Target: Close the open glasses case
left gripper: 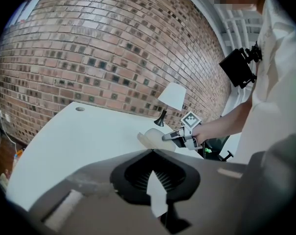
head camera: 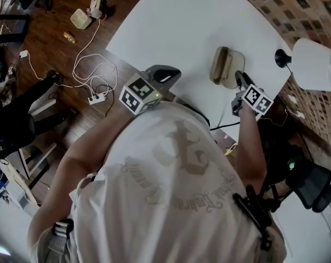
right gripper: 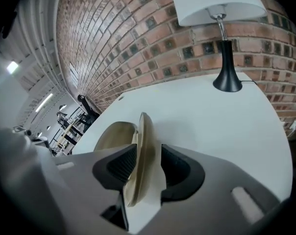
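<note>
Over at the upper left of the head view, white cables [head camera: 91,73] are lying on the wooden floor [head camera: 50,53]. Toward the middle, the left gripper [head camera: 165,74] is pointing out over the near edge of the white table [head camera: 182,21]. In the left gripper view its jaws are standing apart, with only bare tabletop showing between them. Right of centre, the glasses case [head camera: 226,67] is sitting open on the table, its tan lid [right gripper: 142,146] standing up on edge. The right gripper [head camera: 241,81] is reaching in from just below it. In the right gripper view its jaws are spread and straddling the lid. The pad at the frame's left is lying close against the lid and a sliver of table is showing beside the other, so nothing is being clamped. At the far right, a lamp [head camera: 316,64] with a white shade is standing on the table beside the brick wall [head camera: 297,4].
</note>
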